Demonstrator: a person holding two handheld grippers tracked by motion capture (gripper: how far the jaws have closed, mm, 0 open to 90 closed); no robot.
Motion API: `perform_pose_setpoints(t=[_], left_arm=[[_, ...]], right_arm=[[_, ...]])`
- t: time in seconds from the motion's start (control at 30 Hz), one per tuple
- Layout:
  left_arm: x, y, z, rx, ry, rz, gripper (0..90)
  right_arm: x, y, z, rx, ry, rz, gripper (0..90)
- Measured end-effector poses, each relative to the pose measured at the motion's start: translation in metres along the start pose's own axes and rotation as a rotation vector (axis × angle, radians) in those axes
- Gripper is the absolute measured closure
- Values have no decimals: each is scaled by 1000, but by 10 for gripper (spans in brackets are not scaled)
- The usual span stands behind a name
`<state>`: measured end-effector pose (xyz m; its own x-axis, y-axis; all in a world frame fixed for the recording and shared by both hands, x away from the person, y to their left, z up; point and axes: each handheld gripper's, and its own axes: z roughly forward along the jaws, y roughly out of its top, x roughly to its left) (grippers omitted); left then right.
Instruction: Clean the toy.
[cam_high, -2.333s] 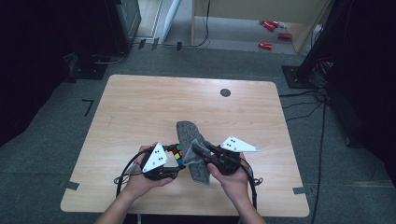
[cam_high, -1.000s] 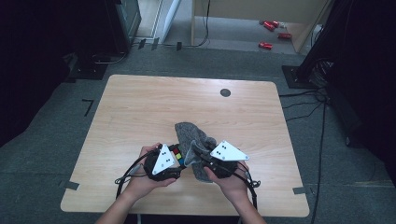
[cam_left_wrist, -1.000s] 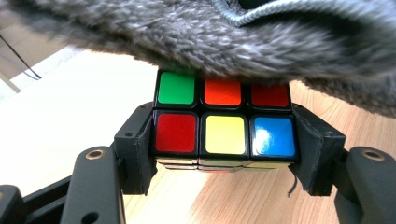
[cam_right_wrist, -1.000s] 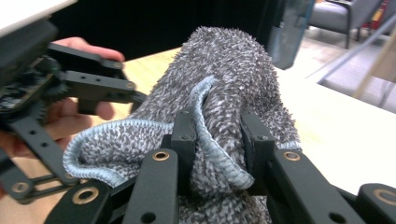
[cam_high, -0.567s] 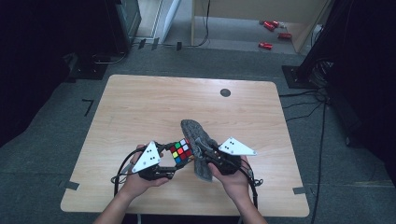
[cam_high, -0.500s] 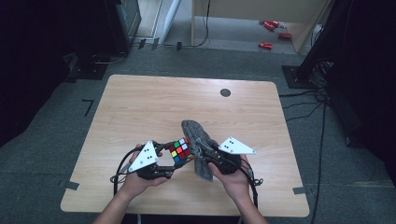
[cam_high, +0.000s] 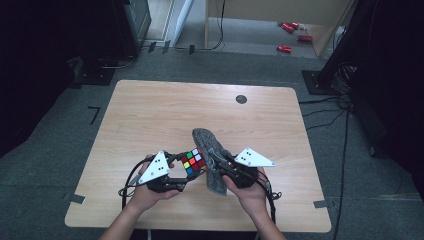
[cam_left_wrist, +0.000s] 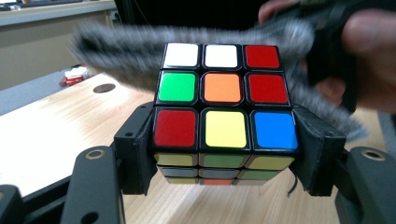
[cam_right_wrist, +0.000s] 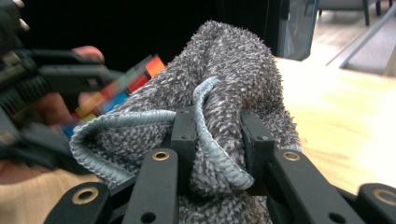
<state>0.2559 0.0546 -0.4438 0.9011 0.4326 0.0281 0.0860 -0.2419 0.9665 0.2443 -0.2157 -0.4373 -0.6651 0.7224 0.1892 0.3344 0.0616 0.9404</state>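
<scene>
A: What does the left hand-held gripper (cam_left_wrist: 224, 154) hold?

B: A scrambled puzzle cube (cam_left_wrist: 223, 112). The jaws stand clamped on its lower layer from two opposite sides, pads flat against the cube, which rides raised above the table (cam_high: 150, 115) near its front edge. In the high view the same cube (cam_high: 194, 161) sits between the two hands, its coloured face turned up.

A: And the right hand-held gripper (cam_right_wrist: 217, 135)?

B: Closed on a bunched fold of a grey cloth (cam_right_wrist: 224, 93). Its jaws pinch the nap and a pale hemmed edge between them; the rest of the cloth hangs loose around them. In the high view the cloth (cam_high: 212, 157) stands just beside the cube on its right and reaches past it toward the far side.

A: Do cloth and cube touch?

B: In the left gripper view the cloth (cam_left_wrist: 121, 51) lies blurred along the cube's far side, at or against it; whether it presses there cannot be told.

A: How far along is the work?

B: Judged as wiping the cube with the cloth: both things are gripped, lifted and brought together, so the preparation is done. The wiping itself appears under way on the far side. The upward face and the sides under the jaws look unreached, so turning or regripping the cube likely remains.
</scene>
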Motion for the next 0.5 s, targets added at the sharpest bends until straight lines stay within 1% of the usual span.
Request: perform_pose_setpoints(t=[0.03,0.1,0.17,0.2,0.23,0.27,0.3,0.37,0.43,0.5], left_arm=[[1,0,0,0,0,0,348],[1,-2,1,17,9,10,348],[0,-4,4,35,12,22,348],[-1,-5,5,36,8,19,348],[-2,-5,5,34,5,17,348],[-2,-4,5,33,7,19,348],[-2,-3,4,31,6,19,348],[-2,-1,0,8,-11,5,348],[-1,3,-2,-11,-17,-2,348],[0,3,-3,-17,-26,-8,347]], right_arm=[[-1,0,0,-3,8,7,722],[1,5,-4,-21,23,5,722],[6,10,-8,-59,65,10,723],[10,12,-9,-74,75,7,724],[14,14,-10,-75,69,-1,727],[16,14,-9,-69,53,-8,731],[17,13,-8,-71,45,-2,732],[12,9,-6,-70,51,39,734],[5,2,-2,-38,24,55,735],[2,0,0,-22,29,75,734]])
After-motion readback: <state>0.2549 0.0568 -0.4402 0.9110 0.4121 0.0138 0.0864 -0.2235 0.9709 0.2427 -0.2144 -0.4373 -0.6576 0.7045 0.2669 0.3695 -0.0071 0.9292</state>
